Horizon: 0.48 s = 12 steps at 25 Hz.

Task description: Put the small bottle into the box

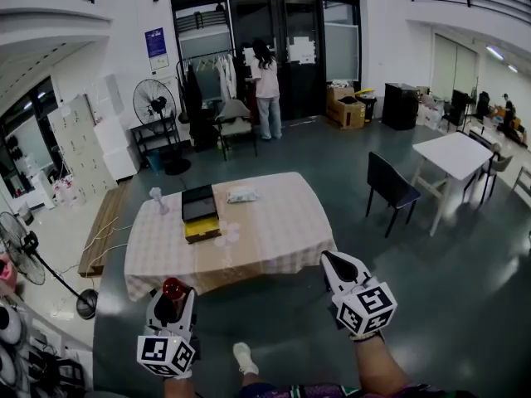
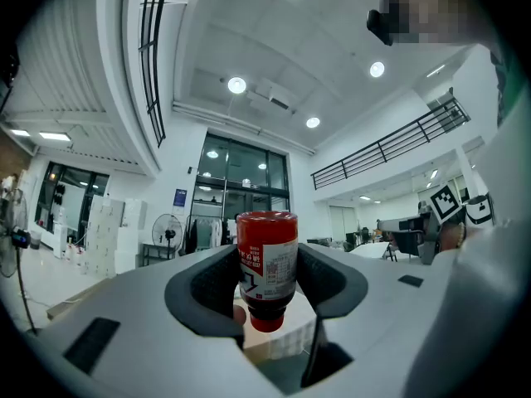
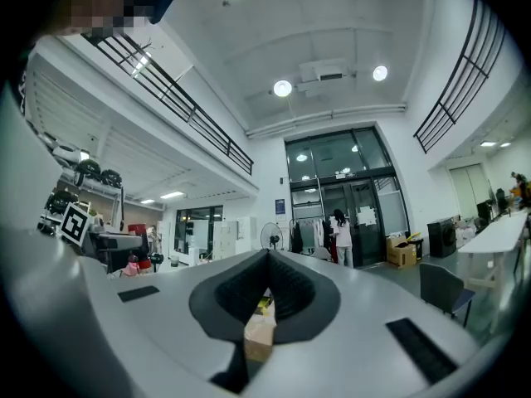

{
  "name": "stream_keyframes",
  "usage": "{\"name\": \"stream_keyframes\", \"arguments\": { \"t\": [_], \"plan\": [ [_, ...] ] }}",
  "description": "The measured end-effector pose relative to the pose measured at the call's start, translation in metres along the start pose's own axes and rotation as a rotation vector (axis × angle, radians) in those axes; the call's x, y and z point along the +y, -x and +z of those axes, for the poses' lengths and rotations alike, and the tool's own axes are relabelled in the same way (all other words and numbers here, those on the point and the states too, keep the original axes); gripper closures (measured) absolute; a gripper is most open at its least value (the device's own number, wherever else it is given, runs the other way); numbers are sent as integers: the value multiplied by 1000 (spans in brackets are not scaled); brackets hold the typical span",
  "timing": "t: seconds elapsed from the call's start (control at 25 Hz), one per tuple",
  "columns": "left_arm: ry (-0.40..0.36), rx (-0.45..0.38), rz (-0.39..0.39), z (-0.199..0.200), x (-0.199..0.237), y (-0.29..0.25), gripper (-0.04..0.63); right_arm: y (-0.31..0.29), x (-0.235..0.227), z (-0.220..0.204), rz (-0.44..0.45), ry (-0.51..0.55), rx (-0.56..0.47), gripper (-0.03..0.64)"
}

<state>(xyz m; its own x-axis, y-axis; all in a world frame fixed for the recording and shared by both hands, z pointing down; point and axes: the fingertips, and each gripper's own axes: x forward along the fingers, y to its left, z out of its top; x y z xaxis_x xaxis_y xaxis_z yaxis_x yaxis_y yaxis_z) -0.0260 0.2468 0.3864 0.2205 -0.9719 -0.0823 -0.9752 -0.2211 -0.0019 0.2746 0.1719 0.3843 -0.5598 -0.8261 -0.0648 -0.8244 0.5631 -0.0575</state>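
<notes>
A floor fan (image 1: 22, 254) stands at the far left, well apart from the table (image 1: 278, 230). The left gripper (image 1: 172, 298) is held level, short of the table's near edge and toward its left corner. Its jaws are clamped on the small bottle (image 2: 266, 259), which is red with a white printed label. In the left gripper view the bottle stands upright between the two dark pads, its narrow end pointing down. The bottle is in the air, not over the table and well apart from the box (image 1: 200, 208).

The table carries a pale checked cloth. A clear glass (image 1: 158, 199) stands at its far left corner. The box lies just to the right of the glass, in the left half of the surface. It is dark inside with a yellow part at the end nearer the person. A pale packet (image 1: 241, 195) lies by the far edge, just to the right of the box. A small pinkish thing (image 1: 226, 237) sits toward the near edge; what it is cannot be made out.

The right gripper (image 1: 329, 259) is held level beside the table's near right corner. Its jaws are together, tips meeting, with nothing held. A dark chair (image 1: 390, 185) and a white table (image 1: 455, 154) stand farther right.
</notes>
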Motion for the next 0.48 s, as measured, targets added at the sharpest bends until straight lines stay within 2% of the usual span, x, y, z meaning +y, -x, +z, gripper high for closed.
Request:
{"name": "stream_keyframes", "arguments": {
  "t": [0.24,0.48],
  "plan": [
    [3,-14,19,2,9,-5,360,-9,1,-1,42,-38,-12,612],
    [-6,-18,32,-2,27,-19,360,-37,-3,0,28,-37,-23,612]
  ]
}}
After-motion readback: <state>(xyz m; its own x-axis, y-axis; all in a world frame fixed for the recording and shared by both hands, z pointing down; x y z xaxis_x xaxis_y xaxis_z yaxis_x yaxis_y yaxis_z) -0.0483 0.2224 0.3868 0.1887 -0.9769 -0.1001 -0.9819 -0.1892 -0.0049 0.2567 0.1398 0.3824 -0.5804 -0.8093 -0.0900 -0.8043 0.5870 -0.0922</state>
